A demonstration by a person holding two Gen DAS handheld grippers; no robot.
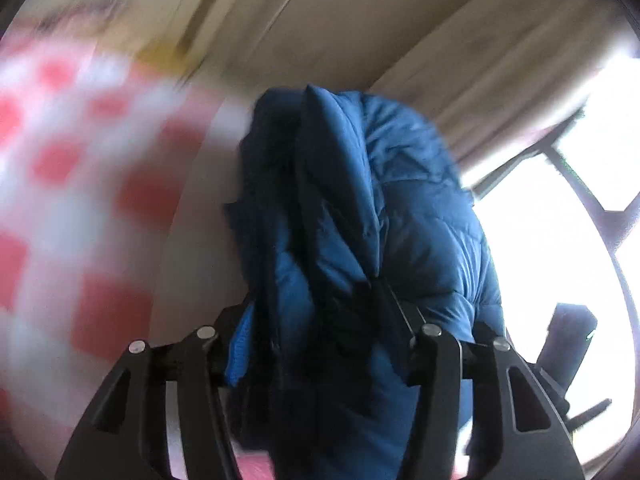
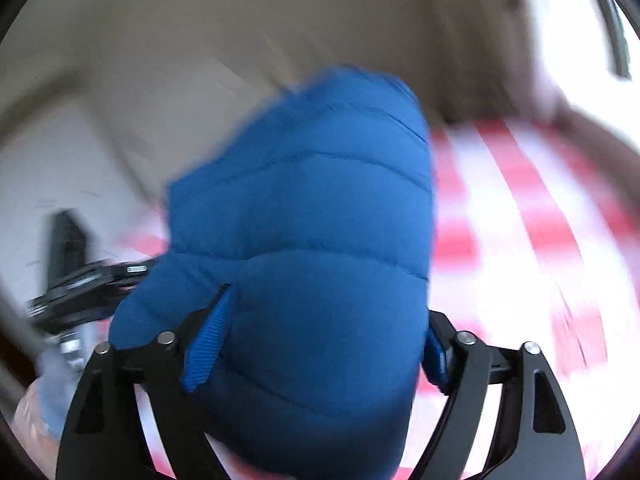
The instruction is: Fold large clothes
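Both views are smeared with motion blur, yet the main thing reads clearly: a blue quilted puffer jacket (image 1: 360,208) fills the middle of each frame, bunched up and lifted off the red-and-white checked cloth (image 1: 80,200) that lies behind and below it. In the left wrist view the left gripper (image 1: 320,340) has its jaws closed on a thick, dark gathered fold of the jacket, which rises upward between the black fingers (image 1: 204,360). In the right wrist view the right gripper (image 2: 316,344) stands with its jaws wide around a fat padded roll of the same jacket (image 2: 312,240), the fabric pressed between both fingers, so it grips the bundle. A blue webbing loop (image 2: 208,344) lies against the left-hand finger there. Beige curtains (image 1: 460,60) and a bright window (image 1: 560,240) sit behind.
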